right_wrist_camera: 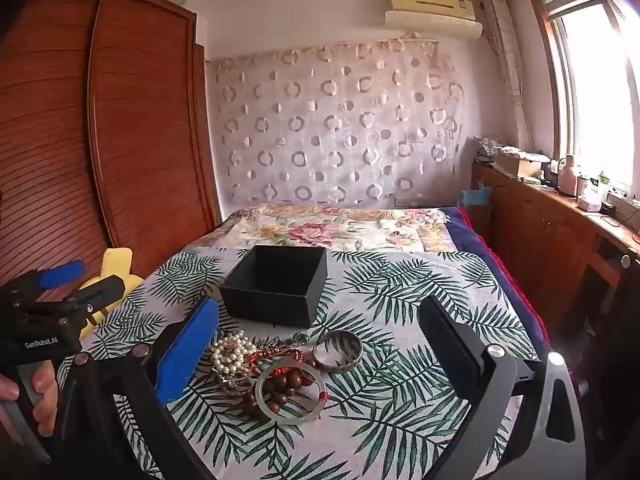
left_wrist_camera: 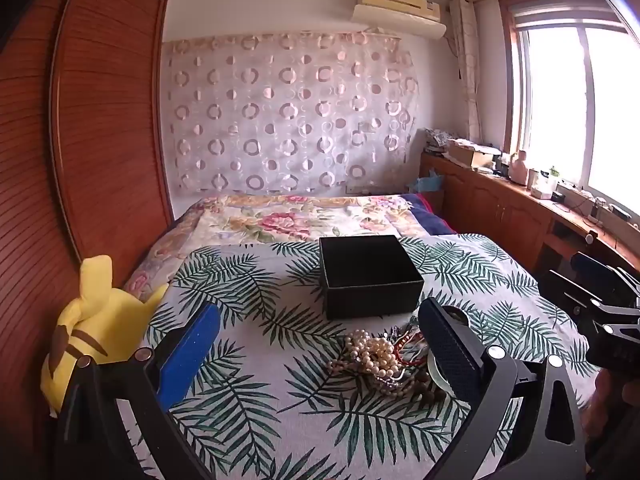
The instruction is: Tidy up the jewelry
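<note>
An open black box [left_wrist_camera: 370, 276] [right_wrist_camera: 276, 286] stands on the leaf-print cloth. In front of it lies a jewelry pile: a pearl strand [left_wrist_camera: 374, 354] [right_wrist_camera: 230, 350], red cord pieces [right_wrist_camera: 274, 356], brown wooden beads [right_wrist_camera: 280, 390], a pale jade bangle [right_wrist_camera: 292, 418] and a silver bangle [right_wrist_camera: 338, 350]. My left gripper [left_wrist_camera: 320, 344] is open and empty, above the cloth just left of the pile. My right gripper [right_wrist_camera: 320, 340] is open and empty, with the pile between its fingers' lines. The left gripper also shows at the left of the right wrist view [right_wrist_camera: 80, 280].
A yellow plush toy [left_wrist_camera: 90, 332] [right_wrist_camera: 112, 276] lies at the bed's left edge beside a wooden wardrobe [left_wrist_camera: 100, 140]. A floral quilt [left_wrist_camera: 296, 216] covers the far bed. A cluttered wooden cabinet [right_wrist_camera: 560, 216] runs along the right under the window.
</note>
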The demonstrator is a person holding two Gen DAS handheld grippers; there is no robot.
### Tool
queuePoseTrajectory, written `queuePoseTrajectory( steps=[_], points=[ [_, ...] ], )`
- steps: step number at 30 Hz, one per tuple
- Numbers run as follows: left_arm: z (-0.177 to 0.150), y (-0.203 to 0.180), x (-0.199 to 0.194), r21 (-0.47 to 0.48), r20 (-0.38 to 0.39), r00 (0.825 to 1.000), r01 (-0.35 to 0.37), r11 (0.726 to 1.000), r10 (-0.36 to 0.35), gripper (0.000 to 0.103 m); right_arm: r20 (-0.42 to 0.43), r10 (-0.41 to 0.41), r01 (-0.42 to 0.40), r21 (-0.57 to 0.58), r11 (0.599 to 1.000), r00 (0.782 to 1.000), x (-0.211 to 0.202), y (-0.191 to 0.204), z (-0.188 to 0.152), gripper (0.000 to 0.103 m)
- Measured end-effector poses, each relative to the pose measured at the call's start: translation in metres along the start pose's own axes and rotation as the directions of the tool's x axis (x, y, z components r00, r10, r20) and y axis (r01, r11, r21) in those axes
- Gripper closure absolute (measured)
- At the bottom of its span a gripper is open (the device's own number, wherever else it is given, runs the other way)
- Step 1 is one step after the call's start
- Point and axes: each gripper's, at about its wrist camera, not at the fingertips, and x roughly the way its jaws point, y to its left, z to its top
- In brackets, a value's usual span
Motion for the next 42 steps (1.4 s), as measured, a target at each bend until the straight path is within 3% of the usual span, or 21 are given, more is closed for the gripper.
queuePoseTrajectory(
  steps=[42],
  points=[
    [0.004, -0.001, -0.004, 0.002, 0.011, 1.000, -0.002, 1.000, 0.002, 0.007, 0.004, 0.011, -0.011, 0.015, 1.000, 1.000, -0.006, 0.008, 0.006, 0.002]
  ],
)
